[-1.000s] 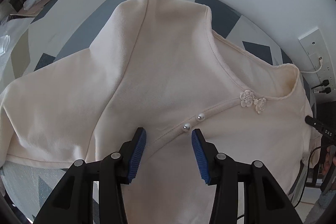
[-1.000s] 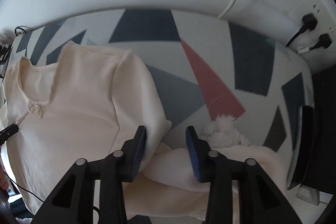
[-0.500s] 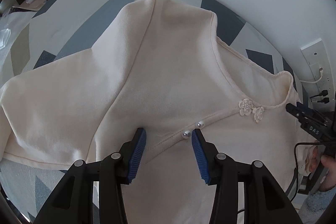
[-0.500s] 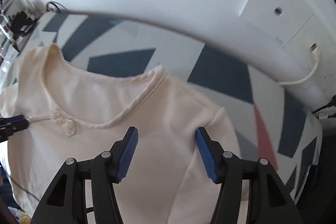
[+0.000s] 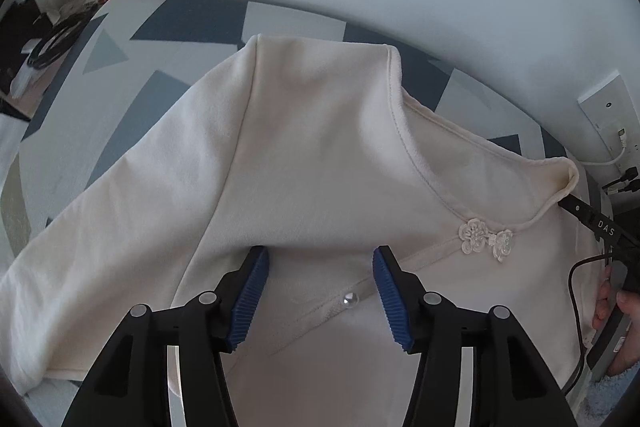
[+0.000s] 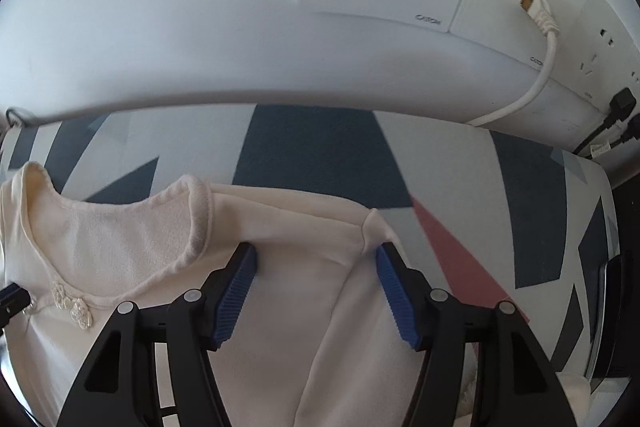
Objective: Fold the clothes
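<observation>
A cream top (image 5: 320, 155) lay spread flat on the patterned table (image 6: 320, 147). The left gripper (image 5: 320, 291) hovered over its chest, the right gripper (image 6: 316, 287) over one shoulder; both jaws had just been opening and gripped nothing.

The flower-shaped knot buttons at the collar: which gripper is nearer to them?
Left, by a little. The flower buttons lie just beyond the left gripper, to its right; the right gripper hangs over the shoulder, with the buttons well to its left.
</observation>
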The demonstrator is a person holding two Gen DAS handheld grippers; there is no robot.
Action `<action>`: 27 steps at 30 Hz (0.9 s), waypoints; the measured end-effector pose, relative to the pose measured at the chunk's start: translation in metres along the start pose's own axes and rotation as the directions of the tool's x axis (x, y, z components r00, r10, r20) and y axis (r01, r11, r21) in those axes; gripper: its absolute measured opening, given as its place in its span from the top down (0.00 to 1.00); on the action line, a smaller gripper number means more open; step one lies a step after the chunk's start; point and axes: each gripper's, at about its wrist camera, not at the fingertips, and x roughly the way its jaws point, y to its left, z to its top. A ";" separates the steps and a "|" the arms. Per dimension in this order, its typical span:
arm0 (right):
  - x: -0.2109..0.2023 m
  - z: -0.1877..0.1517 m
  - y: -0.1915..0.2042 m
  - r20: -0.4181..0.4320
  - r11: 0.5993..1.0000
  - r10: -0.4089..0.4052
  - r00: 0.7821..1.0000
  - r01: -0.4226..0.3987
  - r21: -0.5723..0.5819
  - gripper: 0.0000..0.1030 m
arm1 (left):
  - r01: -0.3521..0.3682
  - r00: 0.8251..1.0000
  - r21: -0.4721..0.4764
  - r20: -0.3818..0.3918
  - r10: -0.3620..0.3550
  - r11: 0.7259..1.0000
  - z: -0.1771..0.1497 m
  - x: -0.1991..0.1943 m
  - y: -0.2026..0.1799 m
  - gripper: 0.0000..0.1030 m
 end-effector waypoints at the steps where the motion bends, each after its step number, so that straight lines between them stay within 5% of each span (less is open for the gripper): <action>1: -0.002 0.000 -0.004 0.011 0.999 0.029 1.000 -0.030 0.032 0.38 | 0.011 1.000 -0.011 -0.007 -0.011 1.000 0.003 0.000 0.002 0.48; 4: -0.034 -0.008 -0.027 0.090 0.968 0.184 0.979 -0.196 0.156 0.35 | 0.090 0.995 -0.048 -0.026 -0.092 0.995 0.004 -0.006 0.011 0.48; 6: -0.070 -0.022 -0.042 0.172 0.959 0.200 0.965 -0.228 0.166 0.34 | 0.120 0.993 -0.041 -0.001 -0.121 0.992 -0.002 -0.022 0.016 0.48; 10: -0.136 -0.072 -0.068 0.256 0.974 0.114 0.960 -0.159 0.163 0.29 | 0.184 0.983 0.026 0.020 -0.184 0.983 -0.028 -0.054 0.010 0.48; 14: -0.174 -0.140 -0.093 0.232 0.973 0.001 0.973 -0.055 0.226 0.29 | 0.251 0.968 0.093 -0.048 -0.248 0.963 -0.049 -0.048 -0.020 0.48; 20: -0.167 -0.232 -0.151 0.090 0.914 -0.140 0.986 0.094 0.394 0.29 | 0.244 0.961 0.132 -0.163 -0.222 0.961 -0.103 -0.034 -0.029 0.48; 27: -0.141 -0.254 -0.190 0.124 0.795 -0.015 0.992 -0.063 0.603 0.29 | 0.183 0.969 0.138 -0.191 -0.155 0.973 -0.128 -0.021 -0.031 0.48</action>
